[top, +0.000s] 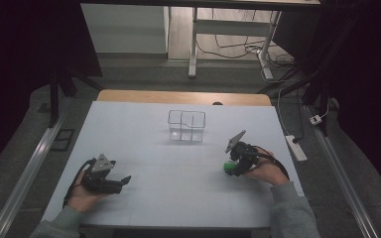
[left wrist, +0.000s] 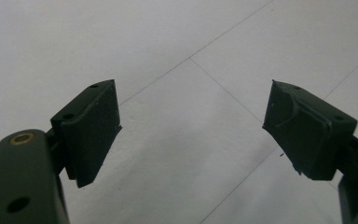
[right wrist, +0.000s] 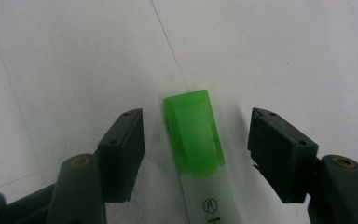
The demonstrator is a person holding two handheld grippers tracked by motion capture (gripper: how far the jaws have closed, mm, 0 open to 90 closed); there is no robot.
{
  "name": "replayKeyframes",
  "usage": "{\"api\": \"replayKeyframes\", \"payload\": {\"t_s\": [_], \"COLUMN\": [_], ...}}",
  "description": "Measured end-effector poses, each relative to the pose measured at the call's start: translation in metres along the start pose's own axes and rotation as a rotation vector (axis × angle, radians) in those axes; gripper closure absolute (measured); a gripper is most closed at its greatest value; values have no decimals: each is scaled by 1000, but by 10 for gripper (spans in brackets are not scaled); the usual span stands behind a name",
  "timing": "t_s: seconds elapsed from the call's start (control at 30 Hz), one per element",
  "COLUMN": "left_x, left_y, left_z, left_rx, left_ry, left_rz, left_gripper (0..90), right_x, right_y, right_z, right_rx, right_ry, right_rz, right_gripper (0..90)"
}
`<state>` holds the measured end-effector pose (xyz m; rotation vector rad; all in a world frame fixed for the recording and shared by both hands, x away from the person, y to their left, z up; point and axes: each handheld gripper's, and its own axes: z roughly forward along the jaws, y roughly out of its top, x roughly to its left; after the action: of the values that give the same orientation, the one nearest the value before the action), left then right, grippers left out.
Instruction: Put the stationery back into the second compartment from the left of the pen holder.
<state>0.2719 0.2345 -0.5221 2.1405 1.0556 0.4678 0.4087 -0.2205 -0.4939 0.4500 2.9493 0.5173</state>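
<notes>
one green-capped highlighter (right wrist: pixel 194 140) between right gripper's (right wrist: pixel 196 154) parted jaws

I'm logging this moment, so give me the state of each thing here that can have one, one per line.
Left gripper: open, nothing between its jaws, low over the white table.
Right gripper: open, jaws either side of the highlighter, not touching.
Green-capped white highlighter: capped, lying flat.
Clear plastic compartment organiser: upright, looks empty.

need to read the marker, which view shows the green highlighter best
The right gripper view: the highlighter lies close up between the open jaws of the right hand-held gripper, cap and print visible. The high view gives a small green spot.
</notes>
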Motion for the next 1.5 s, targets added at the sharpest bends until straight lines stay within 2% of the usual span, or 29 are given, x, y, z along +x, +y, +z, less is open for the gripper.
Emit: {"api": "replayKeyframes", "payload": {"t_s": [0.07,0.13,0.27,0.43,0.53,0.8,0.87,0.93,1.03,1.3,1.5], "left_x": [0,0,0,-1,-1,-1,-1,-1,-1,-1,-1], "left_y": [0,0,0,-1,-1,-1,-1,-1,-1,-1,-1], "left_z": [0,1,1,0,-1,0,0,0,0,0,0], "left_rx": [0,2,3,2,3,6,6,5,4,5,6], "left_ry": [0,0,0,2,3,5,5,5,5,5,5], "left_rz": [0,0,1,2,5,6,5,4,3,4,3], "left_gripper": [180,180,180,180,180,179,179,179,179,179,179], "right_x": [0,1,0,-1,0,1,2,3,0,-4,-7], "right_y": [0,1,1,2,3,2,2,2,1,-1,-4], "right_z": [2,4,3,3,2,1,1,-1,-8,-35,-49], "right_rx": [12,21,25,29,33,24,15,8,-35,-198,-299], "right_ry": [-8,0,28,32,35,35,18,14,13,6,20], "right_rz": [-15,-9,-1,3,-13,-27,-51,-40,-40,16,64], "right_gripper": [388,409,487,586,657,669,670,669,670,669,669]}}
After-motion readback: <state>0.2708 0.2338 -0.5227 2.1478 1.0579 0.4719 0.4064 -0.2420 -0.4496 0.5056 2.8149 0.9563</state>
